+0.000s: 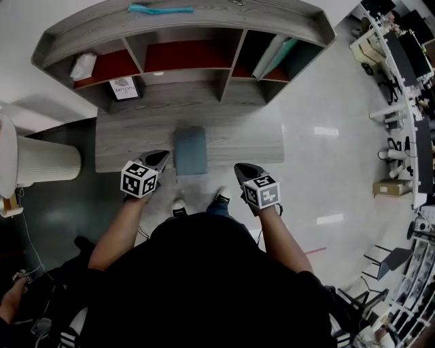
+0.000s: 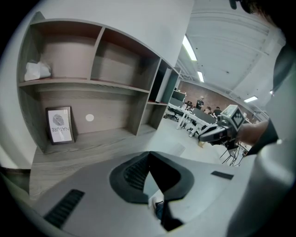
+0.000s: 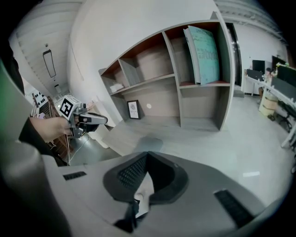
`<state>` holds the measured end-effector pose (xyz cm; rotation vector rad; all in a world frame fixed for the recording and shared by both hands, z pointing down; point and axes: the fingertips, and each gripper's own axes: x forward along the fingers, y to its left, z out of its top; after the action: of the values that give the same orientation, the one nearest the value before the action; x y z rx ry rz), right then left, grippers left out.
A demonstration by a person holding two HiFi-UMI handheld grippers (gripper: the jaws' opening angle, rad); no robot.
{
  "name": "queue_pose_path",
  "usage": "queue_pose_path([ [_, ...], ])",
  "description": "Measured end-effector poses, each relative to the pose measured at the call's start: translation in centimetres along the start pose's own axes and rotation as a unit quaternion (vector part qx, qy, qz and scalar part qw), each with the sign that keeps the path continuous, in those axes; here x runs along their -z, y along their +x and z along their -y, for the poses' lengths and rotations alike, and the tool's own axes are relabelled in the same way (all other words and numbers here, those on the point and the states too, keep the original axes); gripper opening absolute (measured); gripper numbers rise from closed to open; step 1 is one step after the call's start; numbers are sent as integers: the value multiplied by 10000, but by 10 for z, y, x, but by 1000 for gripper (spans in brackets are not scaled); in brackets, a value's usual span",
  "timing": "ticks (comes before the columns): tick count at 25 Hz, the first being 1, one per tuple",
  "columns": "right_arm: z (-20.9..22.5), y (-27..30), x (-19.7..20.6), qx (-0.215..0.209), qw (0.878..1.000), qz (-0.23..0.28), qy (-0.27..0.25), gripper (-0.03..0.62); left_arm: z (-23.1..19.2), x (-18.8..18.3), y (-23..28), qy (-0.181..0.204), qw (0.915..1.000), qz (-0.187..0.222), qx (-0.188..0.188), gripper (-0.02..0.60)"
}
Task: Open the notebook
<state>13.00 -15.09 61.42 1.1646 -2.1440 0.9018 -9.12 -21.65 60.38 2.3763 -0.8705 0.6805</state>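
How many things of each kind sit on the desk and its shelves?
Notebook: 1
Framed print: 1
White crumpled wad: 1
Leaning teal book: 1
Teal item on the top board: 1
Total: 5

A grey wooden shelf unit (image 1: 224, 17) with open compartments stands against a white wall (image 2: 152, 23), above a matching table (image 1: 245, 139). The pale floor (image 1: 319, 190) shines. Strip lights (image 2: 190, 48) run over distant desks (image 2: 186, 121).
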Motion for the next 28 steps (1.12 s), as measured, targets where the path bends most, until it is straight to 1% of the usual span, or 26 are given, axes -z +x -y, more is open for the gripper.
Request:
queue_pose_path([
  [9, 25, 3, 24, -52, 9996, -215, 145, 2, 11, 13, 36, 20, 9997, -234, -8, 11],
  [15, 42, 0, 44, -69, 9990, -407, 171, 2, 18, 36, 60, 125, 9985, -523, -133, 11],
  [20, 52, -1, 60, -171, 9978, -590, 237, 2, 25, 52, 77, 145, 9972, -686, -249, 11],
  [25, 58, 3, 78, -268, 9964, -754, 276, 2, 34, 65, 94, -50, 9965, -802, -225, 12],
  [28, 63, 7, 85, -321, 9957, -807, 319, 2, 39, 71, 104, -102, 9959, -869, -214, 12],
])
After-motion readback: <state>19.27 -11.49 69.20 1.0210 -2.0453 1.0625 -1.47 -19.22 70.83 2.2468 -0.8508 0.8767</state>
